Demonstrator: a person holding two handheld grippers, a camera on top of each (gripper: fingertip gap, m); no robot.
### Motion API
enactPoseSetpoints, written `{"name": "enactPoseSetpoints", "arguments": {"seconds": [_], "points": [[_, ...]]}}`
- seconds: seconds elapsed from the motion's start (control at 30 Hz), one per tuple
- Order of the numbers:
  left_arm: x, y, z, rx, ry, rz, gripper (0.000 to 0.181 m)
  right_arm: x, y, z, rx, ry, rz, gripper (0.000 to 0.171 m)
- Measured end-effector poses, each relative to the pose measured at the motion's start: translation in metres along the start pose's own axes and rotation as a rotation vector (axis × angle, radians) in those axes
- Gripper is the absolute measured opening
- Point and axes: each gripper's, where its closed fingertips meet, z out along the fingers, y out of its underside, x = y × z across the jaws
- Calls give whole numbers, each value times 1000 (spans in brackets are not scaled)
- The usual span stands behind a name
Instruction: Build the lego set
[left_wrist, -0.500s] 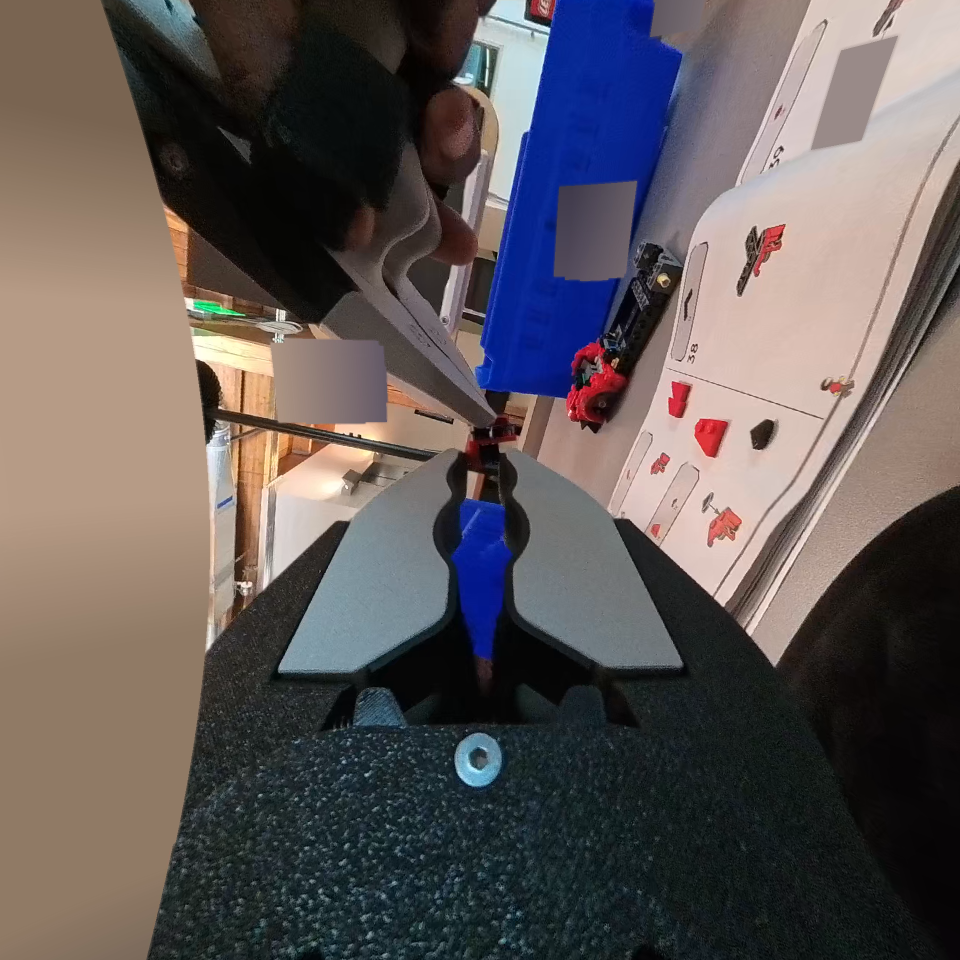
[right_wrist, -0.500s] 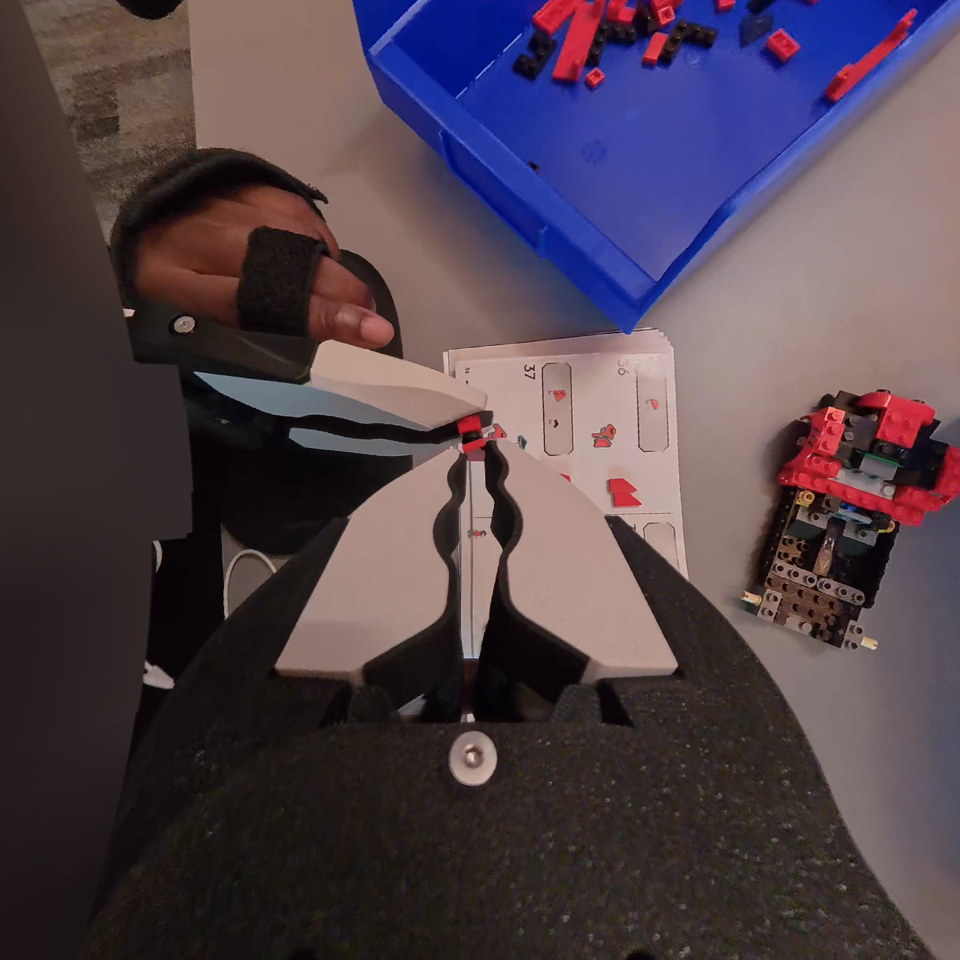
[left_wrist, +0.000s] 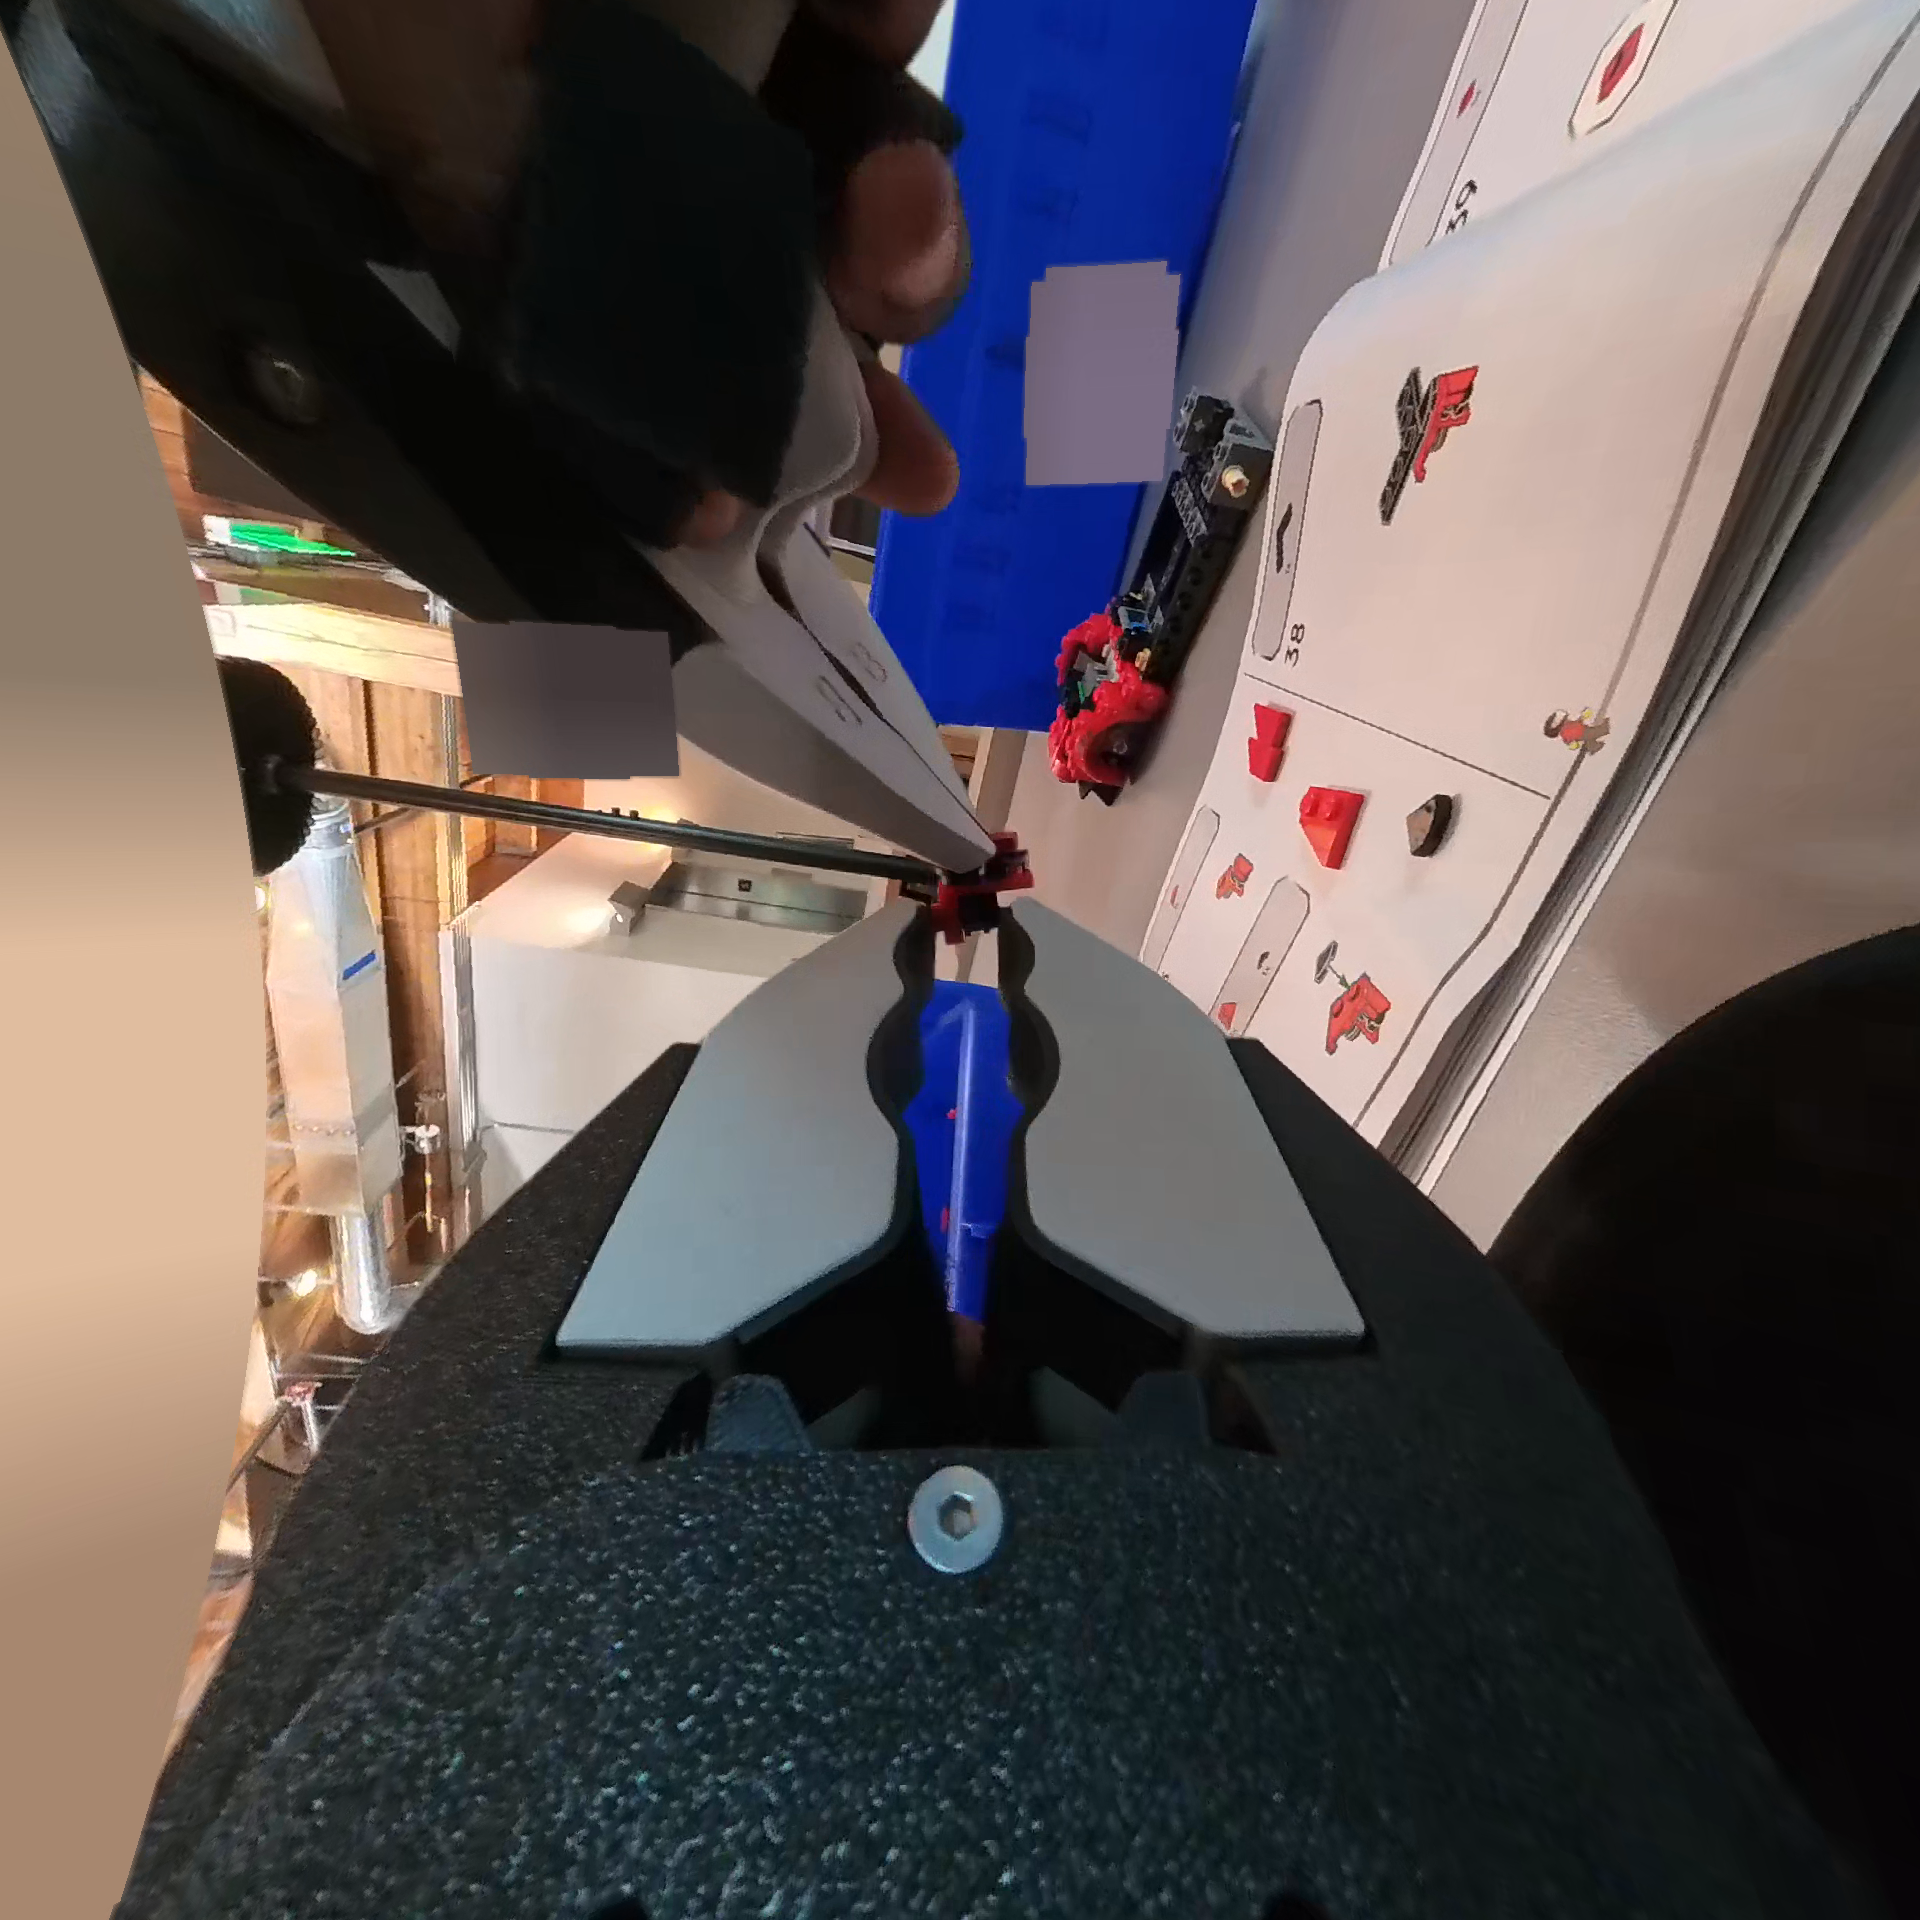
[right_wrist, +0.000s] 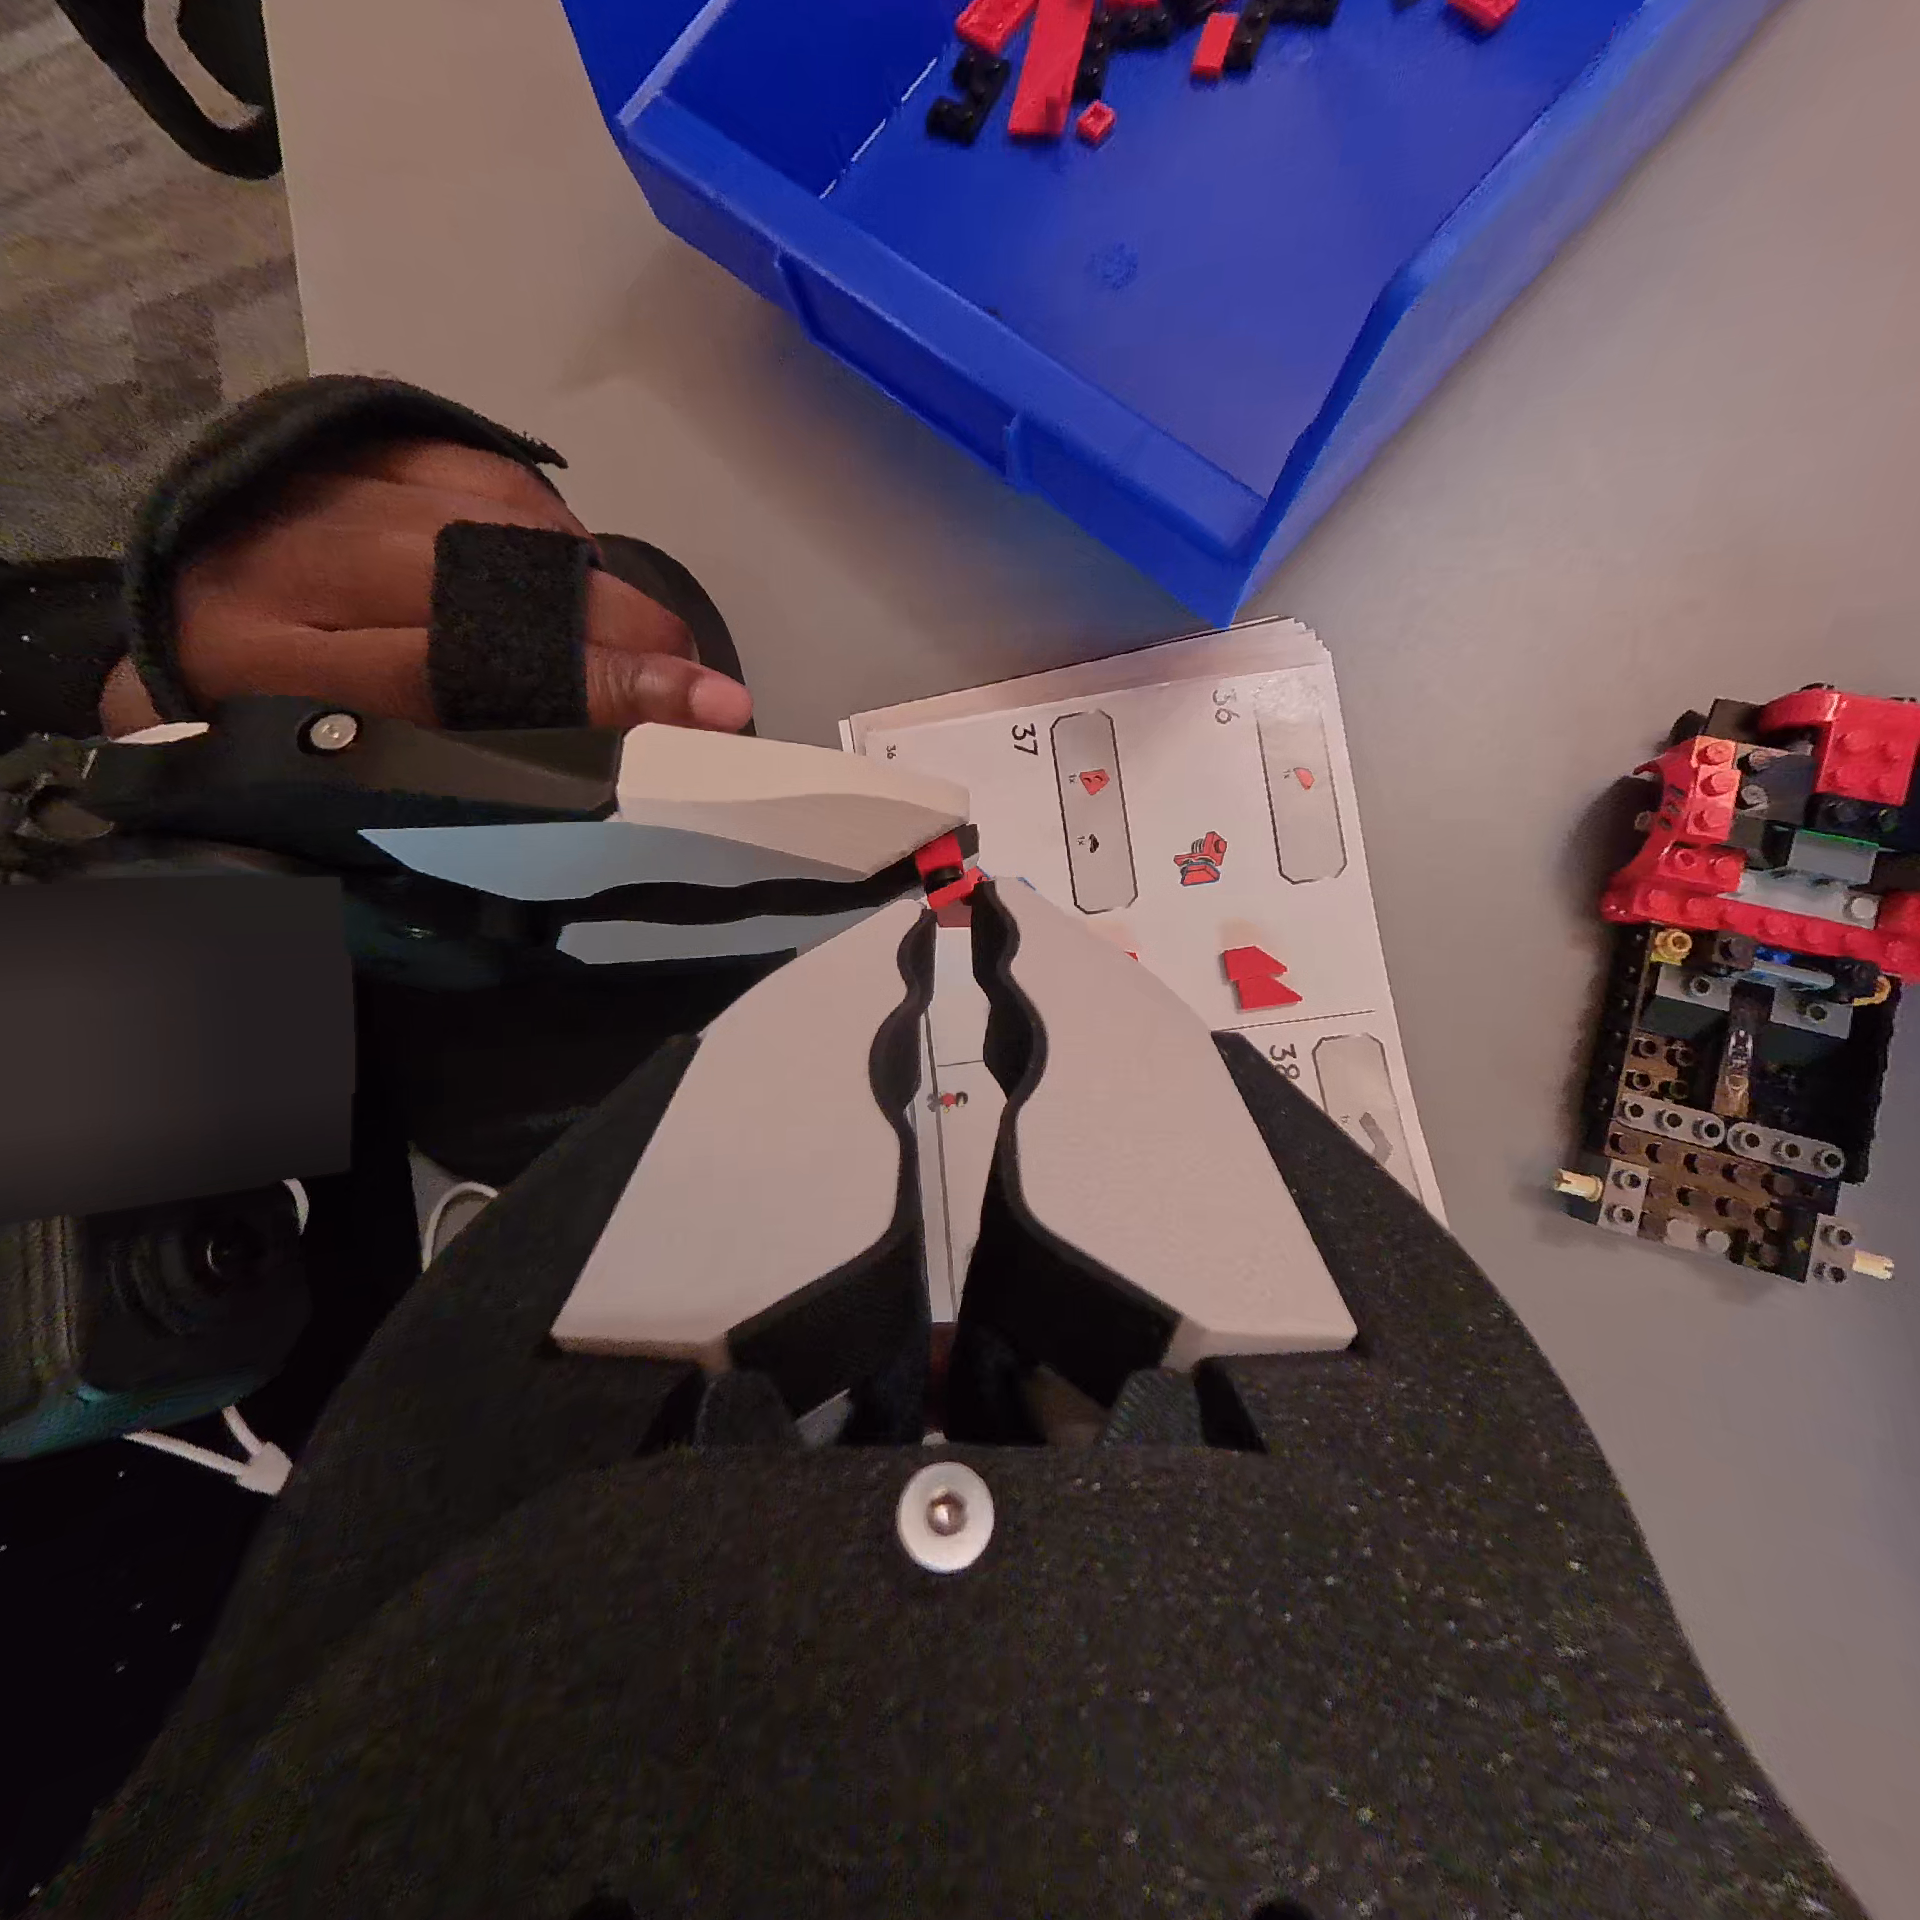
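Right at the tips, left tool and right tool both pinch one tiny red-and-black piece, booklet underneath.

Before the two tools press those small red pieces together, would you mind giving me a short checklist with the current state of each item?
1. Left tool gripping its small red piece: ok, pinched at the tips.
2. Right tool gripping its own piece: cannot tell, its tips are close around red at the meeting point.
3. Tips of both tools meeting at the pieces: ok.
4. Studs lined up between pieces: cannot tell, too small.
5. Instruction booklet open and visible: ok, lying below the tools.
6. Partly built car out of the way: ok, resting on the table beside the booklet.
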Motion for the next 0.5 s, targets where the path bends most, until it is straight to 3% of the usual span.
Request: {"name": "enactPoseSetpoints", "arguments": {"seconds": [0.5], "points": [[6,5,4,-56,49,-27,10,8,2,12,42,67,31,7]]}}
